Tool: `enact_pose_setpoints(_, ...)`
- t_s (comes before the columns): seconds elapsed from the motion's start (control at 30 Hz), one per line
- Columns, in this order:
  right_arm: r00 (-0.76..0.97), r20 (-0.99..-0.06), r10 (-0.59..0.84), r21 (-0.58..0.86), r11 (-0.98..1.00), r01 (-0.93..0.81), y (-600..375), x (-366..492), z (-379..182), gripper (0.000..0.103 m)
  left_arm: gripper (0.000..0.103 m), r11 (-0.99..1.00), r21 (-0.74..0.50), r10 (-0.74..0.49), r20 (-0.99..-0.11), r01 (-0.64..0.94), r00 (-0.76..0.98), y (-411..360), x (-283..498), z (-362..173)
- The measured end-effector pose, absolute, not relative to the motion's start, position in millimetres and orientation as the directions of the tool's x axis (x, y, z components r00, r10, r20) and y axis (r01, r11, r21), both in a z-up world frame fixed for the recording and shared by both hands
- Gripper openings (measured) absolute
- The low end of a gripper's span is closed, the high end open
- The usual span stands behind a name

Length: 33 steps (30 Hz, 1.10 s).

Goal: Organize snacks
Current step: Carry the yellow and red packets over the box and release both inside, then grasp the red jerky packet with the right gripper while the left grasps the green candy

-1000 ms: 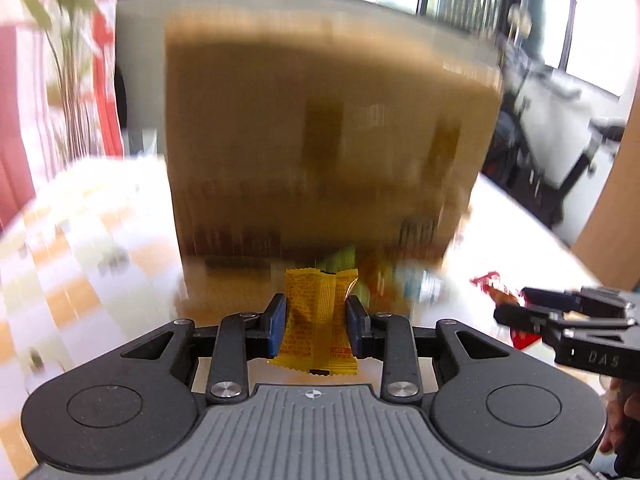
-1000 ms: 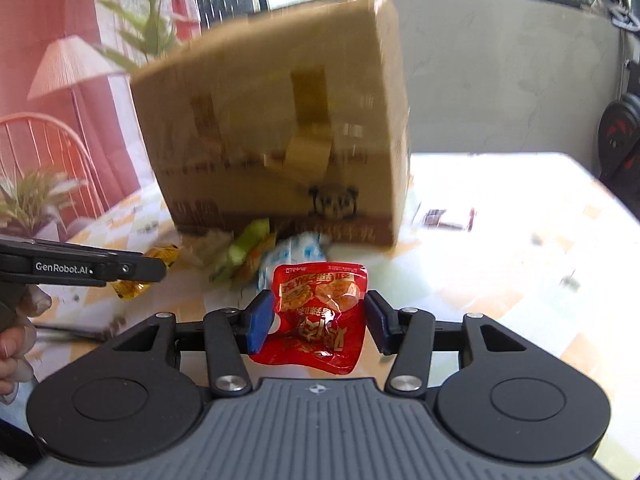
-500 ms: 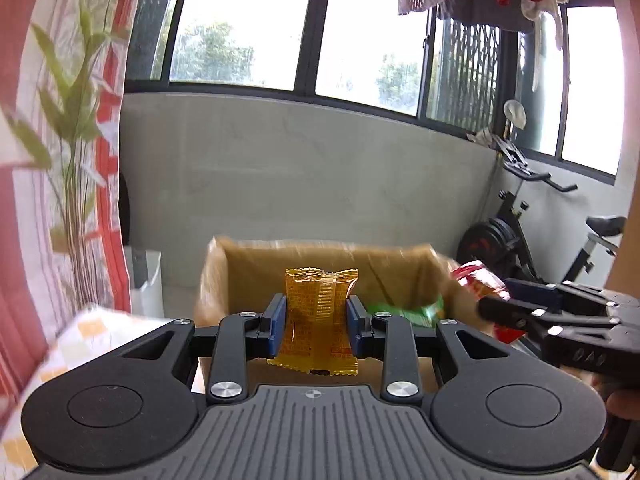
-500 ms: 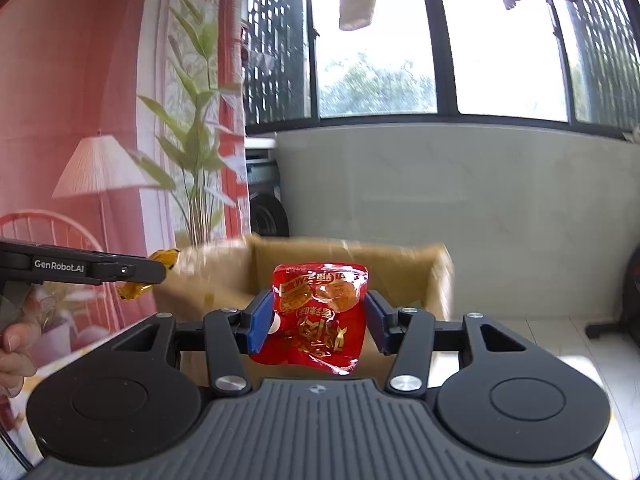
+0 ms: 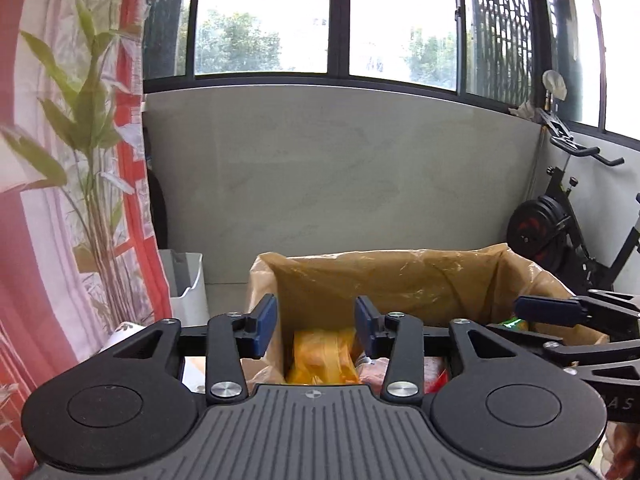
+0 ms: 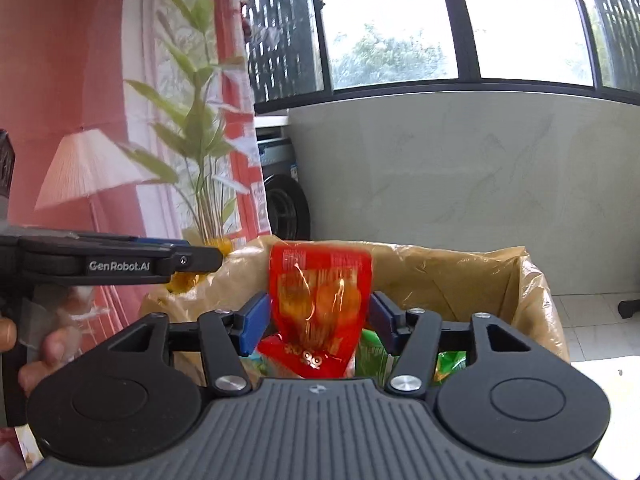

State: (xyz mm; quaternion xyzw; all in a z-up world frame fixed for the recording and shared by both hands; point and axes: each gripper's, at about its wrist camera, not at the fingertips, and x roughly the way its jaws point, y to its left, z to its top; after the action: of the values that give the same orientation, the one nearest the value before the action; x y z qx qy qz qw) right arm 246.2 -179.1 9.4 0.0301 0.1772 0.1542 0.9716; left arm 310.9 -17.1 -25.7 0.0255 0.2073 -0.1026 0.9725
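A cardboard box (image 5: 400,276) lined with brownish plastic stands open in front of both grippers; it also shows in the right wrist view (image 6: 460,276). My left gripper (image 5: 316,326) is open over the box. The yellow snack packet (image 5: 322,356) lies blurred below it inside the box. My right gripper (image 6: 316,320) is open over the box too. The red snack packet (image 6: 320,304) is blurred between its pads, tipping down into the box. Green packets (image 6: 372,354) lie inside.
A potted plant (image 5: 84,184) and red curtain stand left of the box. A white bin (image 5: 186,284) sits behind it to the left. An exercise bike (image 5: 560,232) stands to the right. A grey wall with windows lies beyond.
Both grippers have opened over the box. The yellow packet has dropped from the left gripper into the box. The red packet is slipping out of the right gripper.
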Motion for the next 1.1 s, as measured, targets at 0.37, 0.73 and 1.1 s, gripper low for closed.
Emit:
enact_pose_setpoints(0.37, 0.926, -0.284, 0.249, 0.096, 0.968, -0.231, -214.2, 196.1, 17.8, 0.058, 0.046, 0.969, -0.067, -0.246, -0.385, 0.239, 0.889, 9.2, 270.9, -15.1)
enact_pose_setpoints(0.73, 0.936, -0.321, 0.143, 0.082, 0.989, -0.123, -289.6, 144.6, -16.7, 0.058, 0.046, 0.948, -0.2, -0.307, -0.381, 0.246, 0.872, 6.5, 226.9, -61.3)
enact_pose_setpoints(1.1, 0.84, -0.535, 0.091, -0.037, 0.991, -0.131, -313.9, 172.6, -114.9, 0.058, 0.046, 0.956, -0.207, -0.285, -0.474, 0.209, 0.833, -21.7, 239.8, -129.2)
